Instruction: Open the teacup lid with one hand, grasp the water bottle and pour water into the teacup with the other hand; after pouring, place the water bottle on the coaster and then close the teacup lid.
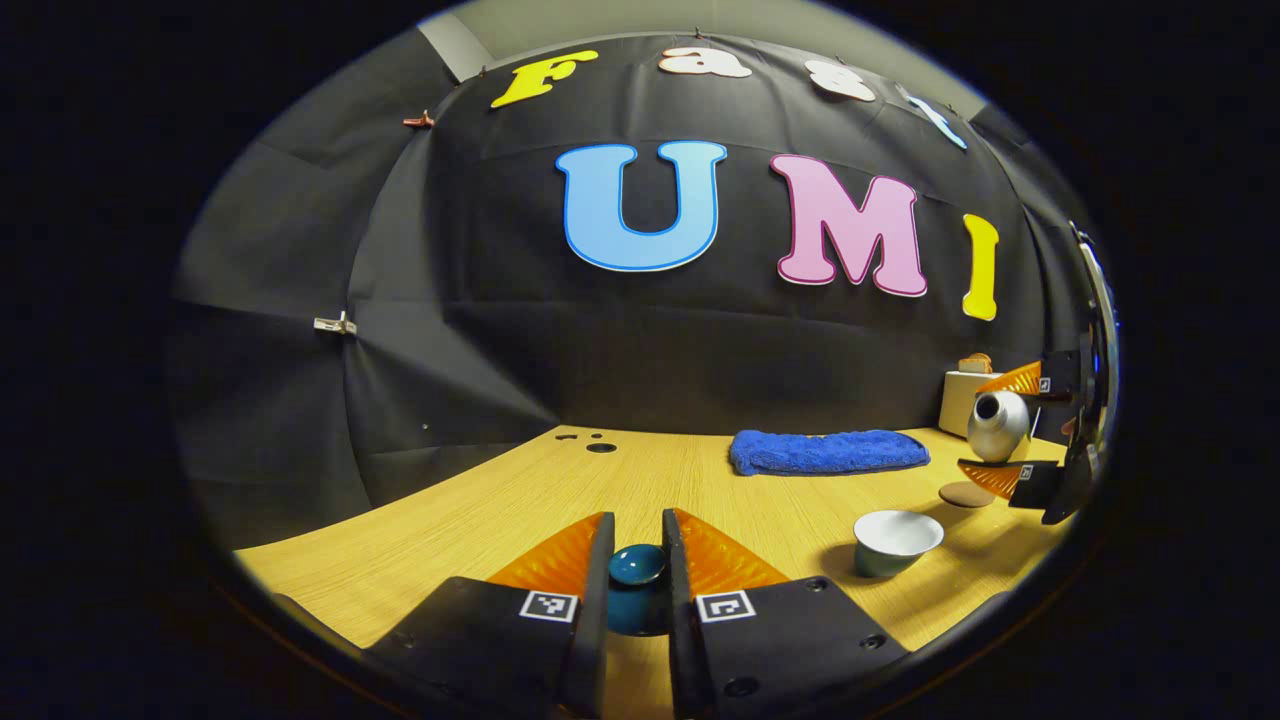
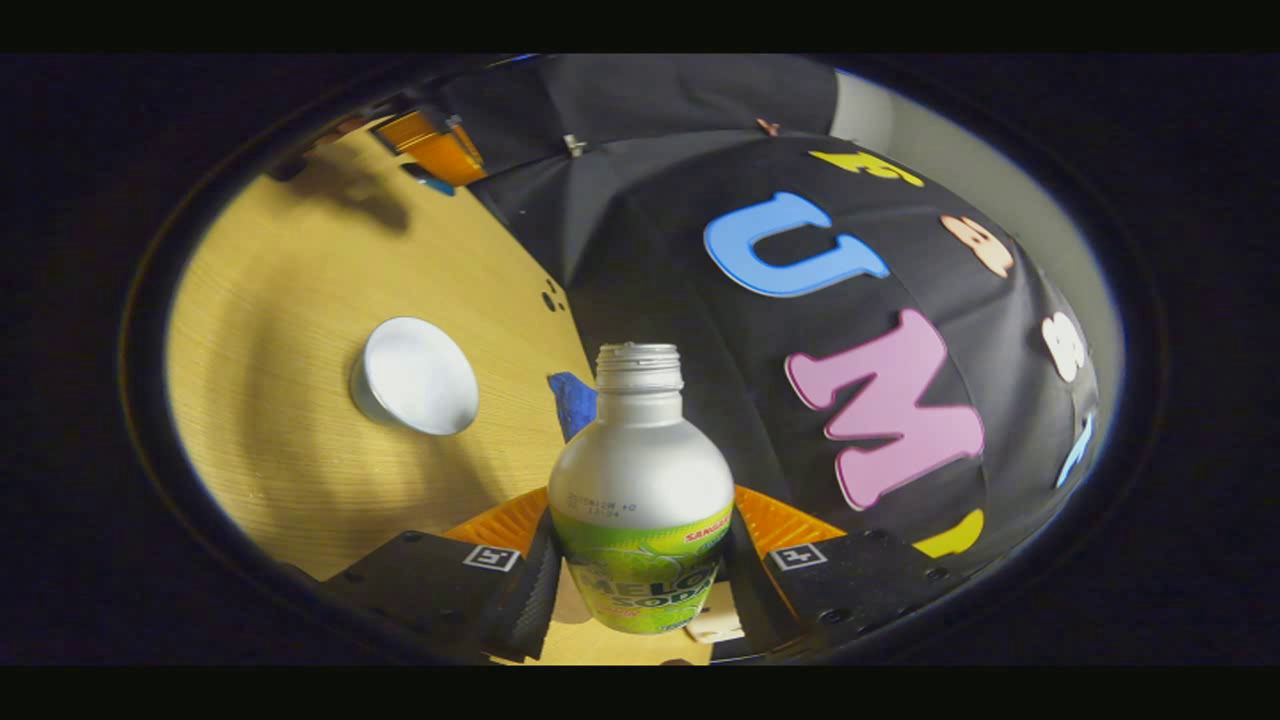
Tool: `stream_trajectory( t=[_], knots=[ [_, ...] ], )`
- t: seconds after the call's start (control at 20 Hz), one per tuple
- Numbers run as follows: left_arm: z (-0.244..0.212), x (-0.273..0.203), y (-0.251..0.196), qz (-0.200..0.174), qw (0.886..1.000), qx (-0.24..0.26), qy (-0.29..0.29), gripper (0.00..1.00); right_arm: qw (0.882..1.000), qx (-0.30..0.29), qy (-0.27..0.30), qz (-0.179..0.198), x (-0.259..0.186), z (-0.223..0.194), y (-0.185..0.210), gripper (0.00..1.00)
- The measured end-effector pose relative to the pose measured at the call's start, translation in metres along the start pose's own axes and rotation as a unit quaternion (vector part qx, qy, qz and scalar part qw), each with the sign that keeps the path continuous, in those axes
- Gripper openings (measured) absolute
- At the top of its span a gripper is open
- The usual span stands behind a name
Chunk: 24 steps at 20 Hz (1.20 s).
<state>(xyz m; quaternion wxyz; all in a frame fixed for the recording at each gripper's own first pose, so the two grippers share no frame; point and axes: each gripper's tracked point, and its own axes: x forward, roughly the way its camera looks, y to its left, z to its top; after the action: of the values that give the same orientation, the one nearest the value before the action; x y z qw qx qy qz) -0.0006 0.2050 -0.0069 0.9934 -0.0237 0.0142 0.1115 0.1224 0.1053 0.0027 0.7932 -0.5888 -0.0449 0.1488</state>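
Left gripper view: left tongs (image 1: 637,560) clamped on teacup lid (image 1: 637,566) above desk (image 1: 500,510), open teacup (image 1: 896,541) near right, coaster (image 1: 966,494) beyond; right gripper view: right tongs (image 2: 640,560) gripping tilted, uncapped water bottle (image 2: 640,490), teacup (image 2: 415,376) at left.

Printed matter and signs. The water bottle (image 2: 640,440) carries a green wrap-around label (image 2: 640,580) with large lettering and a small red brand mark at its upper edge. Above the label, a short line of fine dark print (image 2: 602,507) runs on the bare shoulder, too small to make out. Each body of the right gripper (image 2: 640,500) and of the left gripper (image 1: 638,520) bears a square black-and-white coded marker (image 2: 490,557) (image 1: 548,605), without readable characters.
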Motion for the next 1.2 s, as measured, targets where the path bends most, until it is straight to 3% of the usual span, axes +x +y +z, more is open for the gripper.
stream_trajectory(
  t=[0.35, 0.6, 0.8, 1.05, 1.2],
  knots=[
    [0.003, -0.001, 0.02, 0.003, 1.0, -0.006, -0.006, 0.29, 0.994, -0.107, -0.022, 0.02, -0.002, 0.01, 0.009, 0.75],
    [0.005, 0.001, 0.03, 0.003, 1.0, -0.016, -0.012, 0.29, 0.983, -0.18, -0.028, 0.031, -0.005, 0.01, 0.011, 0.75],
    [0.003, 0.0, 0.025, -0.005, 1.0, -0.009, -0.01, 0.29, 0.976, -0.214, -0.038, 0.035, 0.001, 0.009, 0.017, 0.72],
    [0.002, 0.004, 0.016, -0.005, 1.0, 0.026, -0.01, 0.29, 0.966, -0.253, -0.045, 0.038, 0.003, 0.002, 0.022, 0.78],
    [0.002, 0.003, 0.016, -0.006, 1.0, 0.024, -0.011, 0.29, 0.961, -0.27, -0.05, 0.037, 0.004, -0.001, 0.024, 0.75]
  ],
)
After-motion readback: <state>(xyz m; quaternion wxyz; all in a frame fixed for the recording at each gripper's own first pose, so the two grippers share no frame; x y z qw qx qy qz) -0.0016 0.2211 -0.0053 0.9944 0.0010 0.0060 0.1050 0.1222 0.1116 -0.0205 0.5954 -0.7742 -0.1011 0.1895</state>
